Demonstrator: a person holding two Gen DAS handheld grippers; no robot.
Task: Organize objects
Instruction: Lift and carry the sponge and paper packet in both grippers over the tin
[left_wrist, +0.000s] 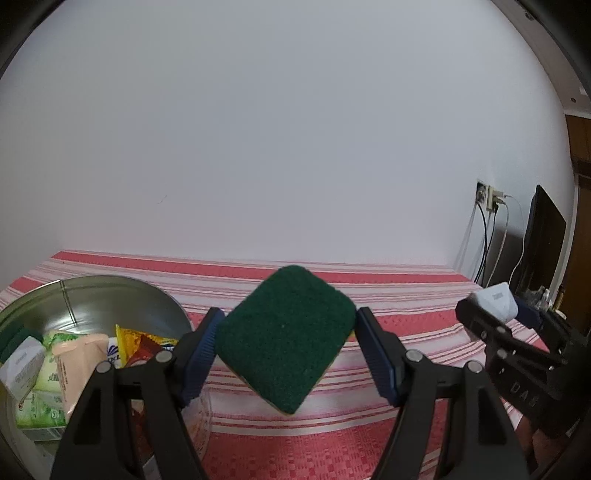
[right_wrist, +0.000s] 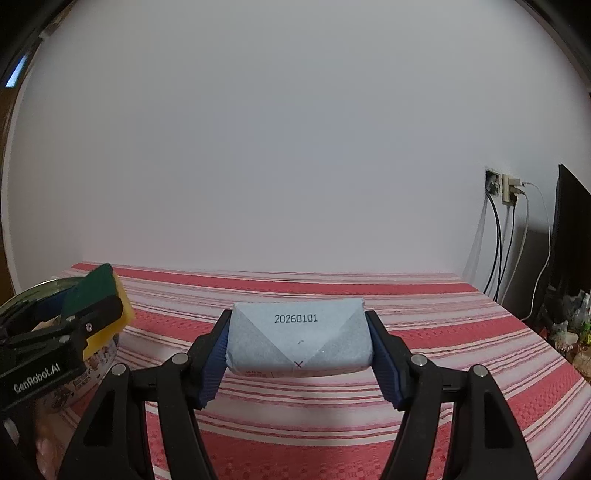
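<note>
My left gripper (left_wrist: 286, 341) is shut on a sponge (left_wrist: 284, 336) with a dark green scouring face and a yellow body, held tilted like a diamond above the striped cloth. In the right wrist view the same sponge (right_wrist: 101, 299) shows at the far left, over the tin's rim. My right gripper (right_wrist: 297, 345) is shut on a pale blue wrapped packet (right_wrist: 299, 338) printed with a date code, held clear of the table. That packet (left_wrist: 496, 301) also appears at the right edge of the left wrist view.
A round metal tin (left_wrist: 110, 295) at the left holds several packets, sachets and small boxes. The table wears a red and white striped cloth (right_wrist: 332, 417). A wall socket with cables (right_wrist: 506, 192) and a dark screen (right_wrist: 572, 236) stand at the far right.
</note>
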